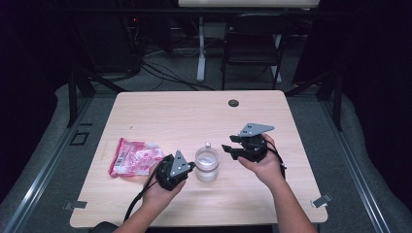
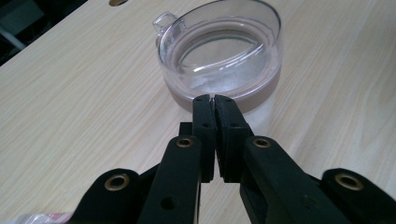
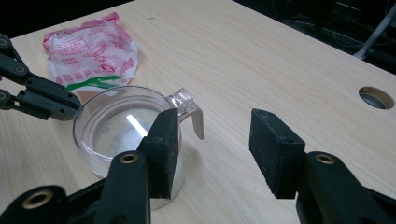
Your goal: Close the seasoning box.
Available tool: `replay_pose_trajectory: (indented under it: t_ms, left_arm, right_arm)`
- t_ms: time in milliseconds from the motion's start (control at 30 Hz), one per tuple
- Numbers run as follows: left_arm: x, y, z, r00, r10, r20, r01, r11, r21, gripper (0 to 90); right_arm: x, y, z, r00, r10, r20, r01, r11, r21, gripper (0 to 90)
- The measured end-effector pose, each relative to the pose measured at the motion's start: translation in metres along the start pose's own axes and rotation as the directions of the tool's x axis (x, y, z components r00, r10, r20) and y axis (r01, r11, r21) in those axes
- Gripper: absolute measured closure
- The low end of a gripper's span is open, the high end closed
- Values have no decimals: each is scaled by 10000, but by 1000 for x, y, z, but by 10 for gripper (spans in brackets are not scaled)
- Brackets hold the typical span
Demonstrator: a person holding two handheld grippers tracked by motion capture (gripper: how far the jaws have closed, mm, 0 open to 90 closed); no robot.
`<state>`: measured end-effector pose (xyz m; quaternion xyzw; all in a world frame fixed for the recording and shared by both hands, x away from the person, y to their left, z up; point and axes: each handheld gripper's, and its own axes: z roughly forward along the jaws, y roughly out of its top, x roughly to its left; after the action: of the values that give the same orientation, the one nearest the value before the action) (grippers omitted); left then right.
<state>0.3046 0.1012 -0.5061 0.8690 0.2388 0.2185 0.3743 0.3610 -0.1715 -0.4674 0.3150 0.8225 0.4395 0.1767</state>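
Observation:
A clear plastic cup (image 1: 207, 164) with a small handle (image 3: 189, 105) stands upright near the middle of the wooden table (image 1: 194, 116), with a whitish film at its bottom. My left gripper (image 1: 191, 166) is shut, with nothing visible between its jaws. In the left gripper view the left gripper (image 2: 212, 99) has its tips right at the near rim of the cup (image 2: 219, 28); I cannot tell whether they touch it. My right gripper (image 1: 228, 149) hovers open just right of the cup. In the right gripper view its own gripper (image 3: 215, 149) stands wide beside the cup (image 3: 116, 126), with bare table between the jaws.
A crumpled pink and white packet (image 1: 133, 158) lies left of the cup, also in the right gripper view as a packet (image 3: 91, 51). A round cable hole (image 1: 233, 103) sits near the table's far edge. A dark chair (image 1: 252, 43) stands beyond the table.

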Motion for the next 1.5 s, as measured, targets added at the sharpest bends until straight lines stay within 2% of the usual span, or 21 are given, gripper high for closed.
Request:
replay_pose_trajectory:
  t_ms: [300,633,867,1067,1233,1467,1500]
  left_arm:
    - [6,-3,-5,9998,-44,-219,44,10000,-9,815]
    - [22,-5,-17,9958,-421,-810,402,9989,-246,649]
    - [36,-12,-26,9897,-709,-1246,683,9974,-247,547]
    - [46,-19,-33,9845,-941,-1482,929,9956,-152,526]
    - [59,-30,-42,9760,-1220,-1805,1209,9925,-169,513]
    - [70,-49,-48,9646,-1546,-2138,1564,9876,-85,504]
    - [70,-49,-48,9646,-1546,-2138,1564,9876,-85,503]
  right_arm:
    - [0,0,0,10000,0,60,0,10000,-53,525]
    - [1,0,0,10000,14,74,-13,10000,-92,523]
    - [1,1,0,10000,-15,54,15,10000,-89,521]
    - [1,1,0,10000,8,67,-7,9999,-106,519]
    - [1,1,-1,9999,9,105,-8,10000,-93,519]
    - [0,-1,2,9999,35,148,-35,10000,-32,519]
    - [0,-1,2,9999,29,148,-29,10000,-11,518]
